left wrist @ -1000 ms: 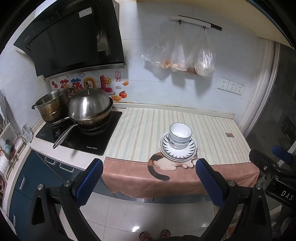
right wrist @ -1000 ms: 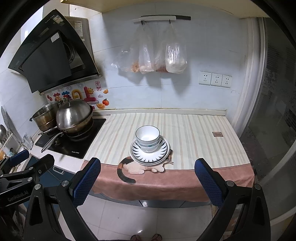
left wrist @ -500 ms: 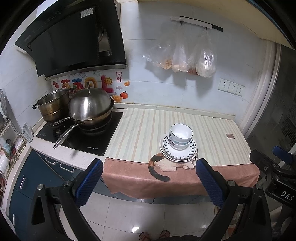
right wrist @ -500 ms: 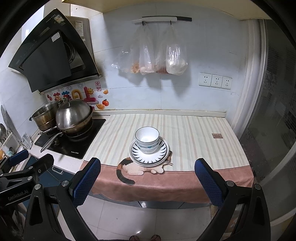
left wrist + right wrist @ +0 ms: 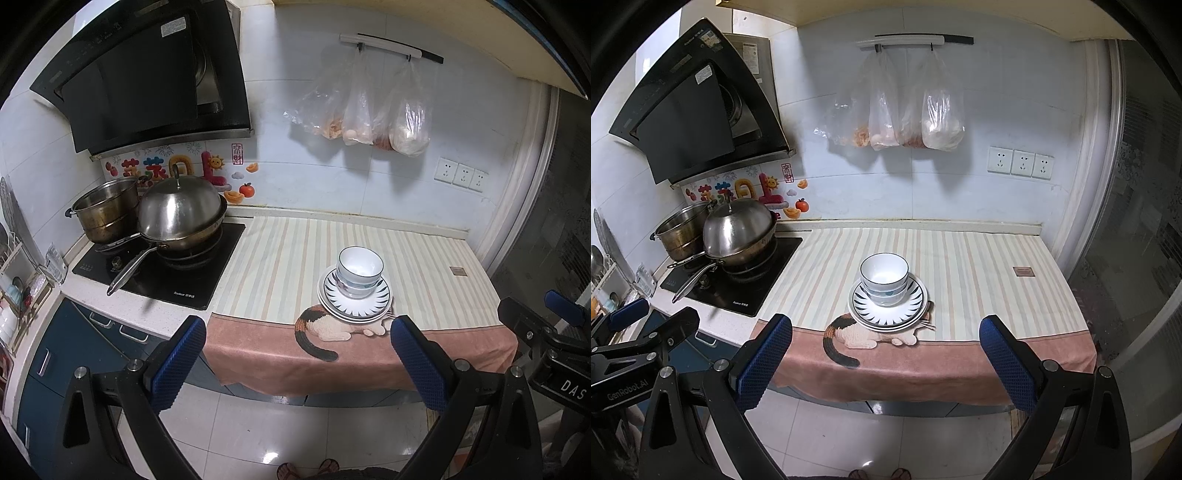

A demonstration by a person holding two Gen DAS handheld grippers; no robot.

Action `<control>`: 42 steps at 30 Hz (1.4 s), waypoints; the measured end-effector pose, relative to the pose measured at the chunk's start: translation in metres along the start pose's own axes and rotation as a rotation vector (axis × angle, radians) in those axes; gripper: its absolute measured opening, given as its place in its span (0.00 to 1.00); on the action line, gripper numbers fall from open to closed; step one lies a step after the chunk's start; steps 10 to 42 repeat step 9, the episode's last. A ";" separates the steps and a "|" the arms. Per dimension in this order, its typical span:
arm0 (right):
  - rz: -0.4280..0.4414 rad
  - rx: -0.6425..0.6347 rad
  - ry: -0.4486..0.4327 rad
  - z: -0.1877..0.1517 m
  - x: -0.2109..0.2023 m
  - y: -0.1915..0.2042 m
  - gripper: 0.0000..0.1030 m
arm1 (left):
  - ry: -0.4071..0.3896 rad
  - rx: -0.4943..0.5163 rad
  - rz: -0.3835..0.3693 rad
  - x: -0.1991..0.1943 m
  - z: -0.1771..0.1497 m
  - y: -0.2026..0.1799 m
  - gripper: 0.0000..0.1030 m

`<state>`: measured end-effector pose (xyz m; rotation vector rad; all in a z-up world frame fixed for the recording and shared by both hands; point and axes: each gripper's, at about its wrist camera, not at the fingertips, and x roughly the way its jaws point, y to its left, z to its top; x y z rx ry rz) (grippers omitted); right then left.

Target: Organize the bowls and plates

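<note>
**A:** ok so what actually changed in the last second? looks nearly identical to me

**B:** barely anything tbh. Both views have crept a touch closer to the table, so the stack sits a bit bigger and lower in frame. The dishes themselves haven't shifted. The left gripper and right gripper are both the same as before: jaws spread wide, nothing between them, hanging out in front of the table edge over the floor tiles.

**A:** and where's the stack?

**B:** near the front of the table, roughly in the middle, on the striped cloth. The plates overlap the head of the cat picture on the cloth's pink border. At least two plates, the top one with a dark ray pattern round the rim. On top of them are nested bowls, white with a blue band. Looks like two, can't swear to the count. Top bowl is empty.

**A:** other containers?

**B:** On the left there's a black cooktop with a wok under a domed steel lid, so contents hidden. Behind it there's a steel stockpot, no lid, can't see inside. On the wall, clear plastic bags hang from a rail with some food in them, orange-ish and pale bits, too blurry to name.
</note>
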<state>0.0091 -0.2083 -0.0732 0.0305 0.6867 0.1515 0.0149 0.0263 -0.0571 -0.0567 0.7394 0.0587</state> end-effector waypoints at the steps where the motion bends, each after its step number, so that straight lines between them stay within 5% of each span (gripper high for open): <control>1: 0.000 0.000 0.000 0.000 0.000 0.000 1.00 | 0.001 -0.003 0.000 -0.001 -0.001 -0.001 1.00; 42: 0.004 -0.002 -0.001 0.000 -0.004 0.001 1.00 | -0.003 -0.004 -0.001 -0.002 -0.002 -0.001 1.00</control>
